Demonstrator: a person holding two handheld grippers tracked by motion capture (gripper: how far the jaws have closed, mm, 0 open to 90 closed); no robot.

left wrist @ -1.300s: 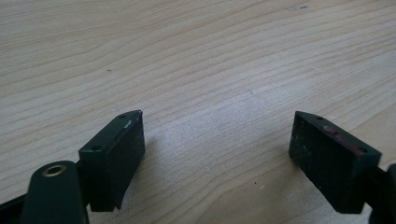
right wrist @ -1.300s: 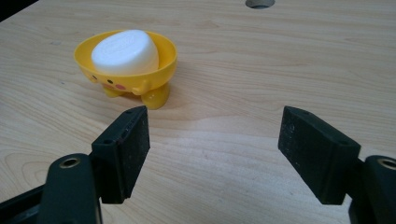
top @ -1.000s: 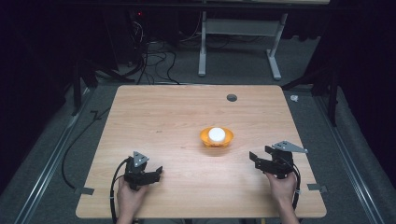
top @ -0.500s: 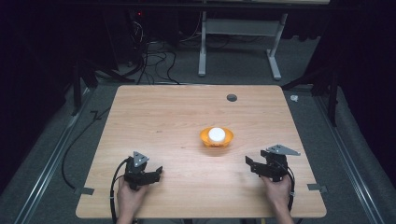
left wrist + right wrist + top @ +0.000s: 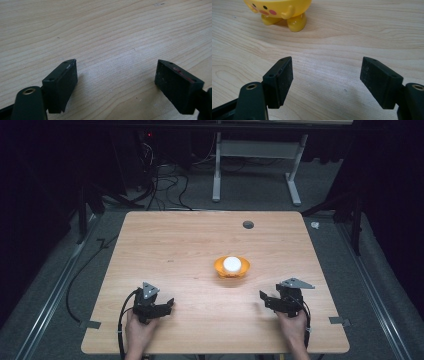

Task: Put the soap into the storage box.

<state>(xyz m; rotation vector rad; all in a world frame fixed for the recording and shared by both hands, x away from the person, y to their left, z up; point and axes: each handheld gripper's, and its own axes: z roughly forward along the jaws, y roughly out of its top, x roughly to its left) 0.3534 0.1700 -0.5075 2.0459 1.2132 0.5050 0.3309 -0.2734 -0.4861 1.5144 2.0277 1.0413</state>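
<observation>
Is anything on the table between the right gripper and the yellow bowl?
Nothing visible. Bare wood lies between the right gripper and the yellow bowl, which holds a white ball. The table shows nothing else on that path.

We are looking at a worktop [image 5: 200,265] lit from above while the room around it is falling away into near black. The high view is coming through soft and a little grainy. A white ball [image 5: 232,264] in the orange bowl [image 5: 220,268] is glaring, almost blown out. In both gripper views the wood grain is showing bright and crisp, the black tongs are casting soft shadows between them, and the nearest parts at the bottom edge are blurring.
</observation>
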